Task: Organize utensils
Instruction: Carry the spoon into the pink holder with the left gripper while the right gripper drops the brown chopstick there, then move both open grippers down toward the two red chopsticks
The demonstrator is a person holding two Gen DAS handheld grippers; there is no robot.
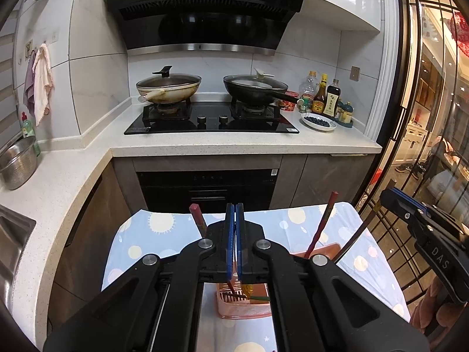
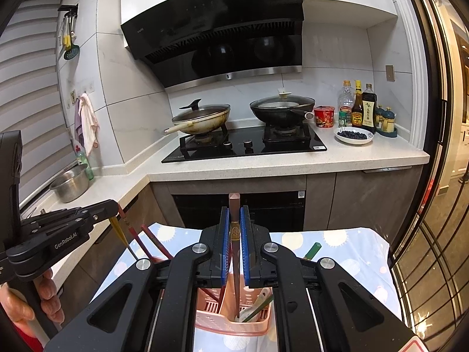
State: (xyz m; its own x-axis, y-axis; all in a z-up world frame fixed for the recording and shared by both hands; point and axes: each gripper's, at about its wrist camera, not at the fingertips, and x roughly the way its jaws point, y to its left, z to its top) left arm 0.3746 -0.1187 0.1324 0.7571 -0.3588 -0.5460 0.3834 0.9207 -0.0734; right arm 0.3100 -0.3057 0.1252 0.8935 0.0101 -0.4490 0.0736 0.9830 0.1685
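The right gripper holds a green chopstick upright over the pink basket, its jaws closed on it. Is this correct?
Not quite: the chopstick is dark brown, not green. The right wrist view shows the right gripper with its jaws closed on it, upright over the pink basket.
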